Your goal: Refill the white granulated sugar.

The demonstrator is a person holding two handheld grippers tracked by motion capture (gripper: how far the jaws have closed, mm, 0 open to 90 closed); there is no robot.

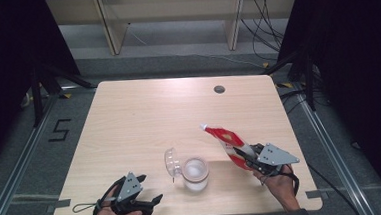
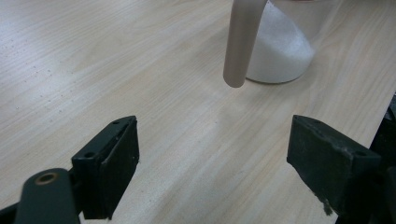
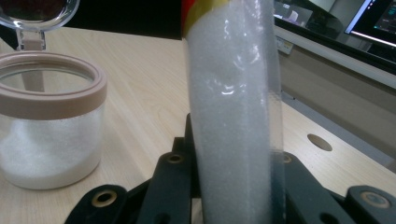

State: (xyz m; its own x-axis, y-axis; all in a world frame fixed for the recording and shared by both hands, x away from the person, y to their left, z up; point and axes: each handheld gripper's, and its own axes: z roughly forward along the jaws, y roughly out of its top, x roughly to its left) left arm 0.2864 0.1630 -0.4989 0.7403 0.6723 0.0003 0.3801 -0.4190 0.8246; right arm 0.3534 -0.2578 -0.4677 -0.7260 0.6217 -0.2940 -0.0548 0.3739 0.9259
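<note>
High view has my right claw (image 1: pixel 245 154) clamped on the lower end of a red and white pouch (image 1: pixel 224 138), just right of the open jar (image 1: pixel 195 173). The pouch's long axis slants away from me, its white spout end up and toward the far left, above and behind the jar; the held end sits low beside my right hand (image 1: pixel 278 182). In the right gripper view the pouch (image 3: pixel 233 107) rises between the jaws, its clear panel packed with white grains, and the jar (image 3: pixel 49 121) stands apart from it, its lid (image 3: pixel 39 9) swung back.

Left of the jar, my left claw (image 1: pixel 146 190) rests near the front edge of the surface (image 1: pixel 143 110), jaws spread wide with nothing between them. In the left gripper view bare wood lies between the jaws, with the jar (image 2: pixel 280 51) beyond.

Behind the jar the wood runs free to the far edge; a round cable hole (image 1: pixel 219 89) sits there.
</note>
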